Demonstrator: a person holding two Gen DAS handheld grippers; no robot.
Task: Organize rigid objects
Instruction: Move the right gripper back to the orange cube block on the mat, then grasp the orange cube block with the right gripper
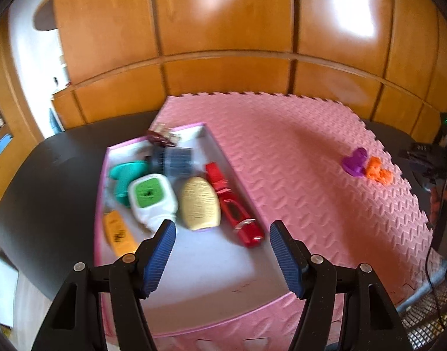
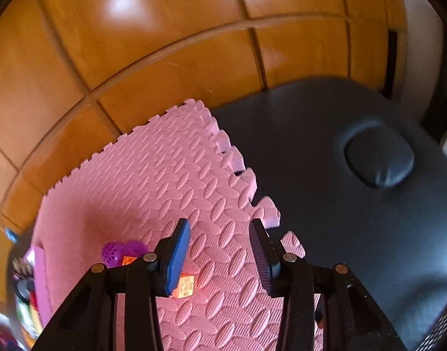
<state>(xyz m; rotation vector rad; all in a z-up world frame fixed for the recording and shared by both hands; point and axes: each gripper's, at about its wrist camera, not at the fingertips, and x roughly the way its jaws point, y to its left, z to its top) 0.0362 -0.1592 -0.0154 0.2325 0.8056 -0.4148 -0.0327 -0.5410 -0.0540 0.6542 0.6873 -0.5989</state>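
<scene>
A shallow pink-rimmed box (image 1: pixel 214 143) holds a white container with a green lid (image 1: pixel 151 197), a beige bottle (image 1: pixel 198 203), a red toy car (image 1: pixel 233 207), a teal item (image 1: pixel 125 177), an orange bottle (image 1: pixel 118 232) and a blurred dark cylinder (image 1: pixel 173 161). My left gripper (image 1: pixel 222 224) hangs open over the box's bare near floor, nothing between its blue pads. A purple toy (image 1: pixel 355 162) and orange bricks (image 1: pixel 380 172) lie on the pink foam mat (image 1: pixel 296 161). My right gripper (image 2: pixel 219 223) is open above the mat, with an orange brick (image 2: pixel 186 287) and a purple ball (image 2: pixel 113 253) to its left.
The mat lies on a black padded table (image 2: pixel 340 146) with a round dimple (image 2: pixel 378 158). Wooden panel doors (image 1: pixel 223 29) stand close behind. The other gripper's black body (image 1: pixel 428 158) shows at the right edge. The box's pink wall (image 2: pixel 42 278) sits at the far left.
</scene>
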